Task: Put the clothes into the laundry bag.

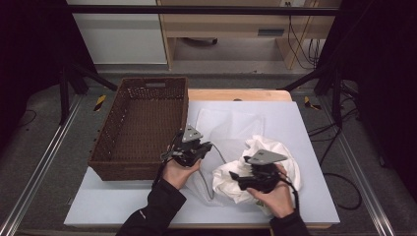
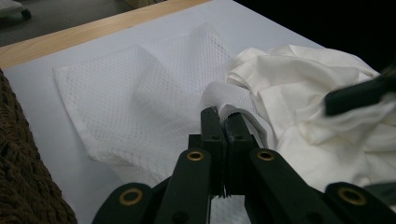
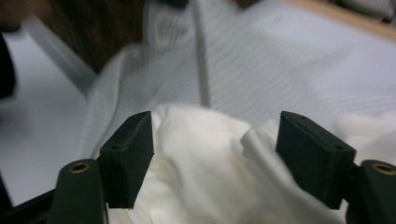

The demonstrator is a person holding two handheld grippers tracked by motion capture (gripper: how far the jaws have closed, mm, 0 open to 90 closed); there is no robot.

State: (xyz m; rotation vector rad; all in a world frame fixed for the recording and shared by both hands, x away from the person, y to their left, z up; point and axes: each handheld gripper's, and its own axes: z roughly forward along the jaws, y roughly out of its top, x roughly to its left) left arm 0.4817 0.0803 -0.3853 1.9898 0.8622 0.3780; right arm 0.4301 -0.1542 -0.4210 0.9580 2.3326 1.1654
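A white mesh bag (image 1: 231,125) lies flat on the table, its near edge lifted. My left gripper (image 1: 209,146) is shut on that edge; in the left gripper view the jaws (image 2: 224,119) meet on a fold of the mesh bag (image 2: 140,102). To the right a crumpled cream cloth (image 1: 260,145) is heaped. My right gripper (image 1: 235,176) hovers at its left side, open. In the right gripper view the jaws (image 3: 215,149) stand wide apart with the cream cloth (image 3: 205,186) bulging between and below them, pads not pressing it. A grey cord (image 3: 201,60) runs across the mesh.
A brown wicker basket (image 1: 105,123) stands at the table's left, close to my left hand. The white table top (image 1: 300,123) ends in a wooden strip (image 1: 236,94) at the back. Dark frame posts and cables flank the table.
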